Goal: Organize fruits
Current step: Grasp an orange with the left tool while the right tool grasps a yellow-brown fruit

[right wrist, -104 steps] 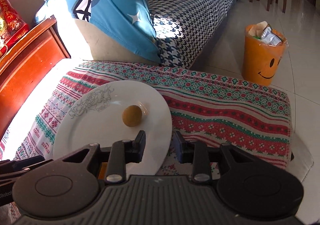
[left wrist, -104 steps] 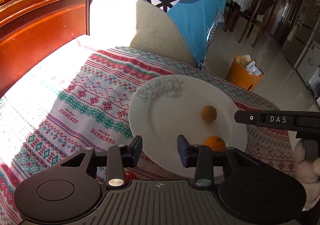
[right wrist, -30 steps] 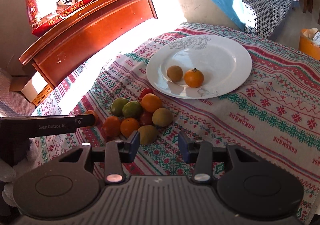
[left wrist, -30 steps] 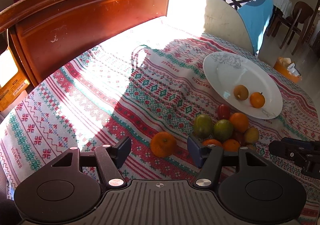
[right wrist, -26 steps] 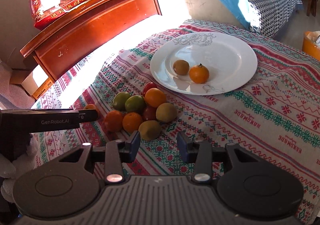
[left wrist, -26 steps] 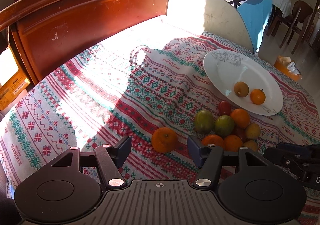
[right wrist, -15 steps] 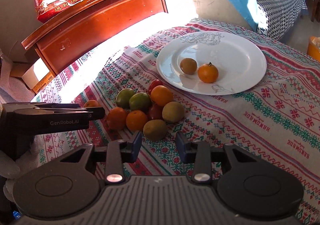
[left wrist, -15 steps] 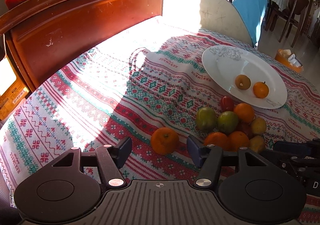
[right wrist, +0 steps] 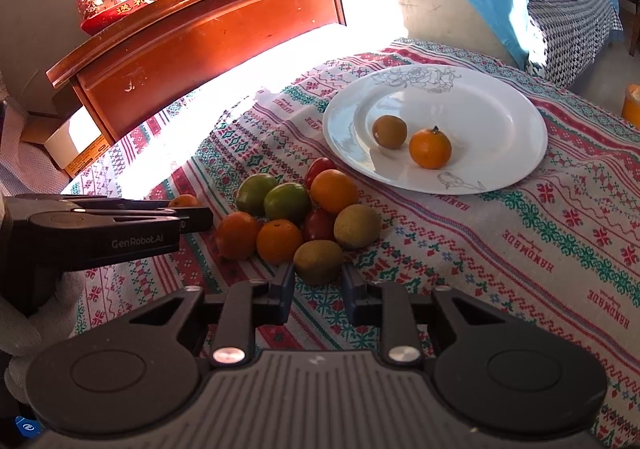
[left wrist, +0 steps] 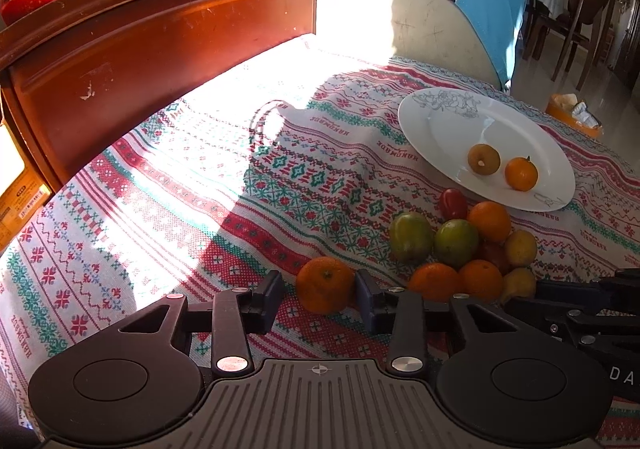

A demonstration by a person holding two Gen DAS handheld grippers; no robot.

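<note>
Left claw (left wrist: 320, 295) open around the stray orange (left wrist: 325, 284), right claw (right wrist: 317, 289) open at the kiwi (right wrist: 318, 262); both go on the plate (right wrist: 520, 117)

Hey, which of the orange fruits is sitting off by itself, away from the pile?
The orange between the left gripper's open fingers; it lies alone on the cloth, left of the pile, while the others touch neighbours or sit on the plate.

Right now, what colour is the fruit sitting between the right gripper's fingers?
Brownish green, a kiwi-like fruit; the right wrist view shows it best.
</note>
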